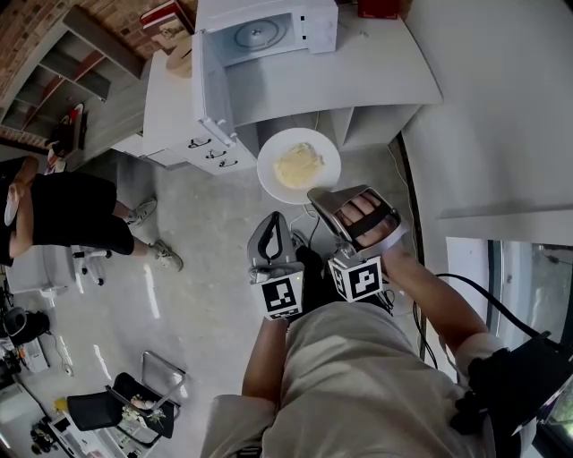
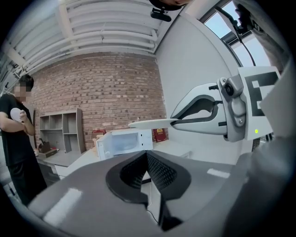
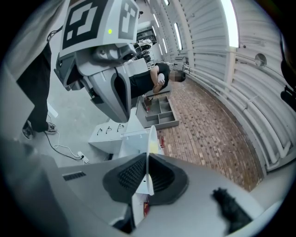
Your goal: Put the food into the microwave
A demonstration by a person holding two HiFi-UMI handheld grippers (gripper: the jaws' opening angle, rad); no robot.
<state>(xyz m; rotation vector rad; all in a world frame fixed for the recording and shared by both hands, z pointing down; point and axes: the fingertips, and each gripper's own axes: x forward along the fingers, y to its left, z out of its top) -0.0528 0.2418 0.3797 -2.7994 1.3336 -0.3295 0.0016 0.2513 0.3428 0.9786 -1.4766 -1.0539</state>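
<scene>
Your right gripper clamped on rim of white plate; yellow food heaped at plate's centre, carried above floor, just short of counter. Microwave on counter, door open, turntable inside. Your left gripper: jaws together, nothing between.

Two grey moulded tools, the left gripper and right gripper, bear dark ribbed pads and white cubes with black square markers just ahead of the person's beige garment; a black cable runs beside its right.
</scene>
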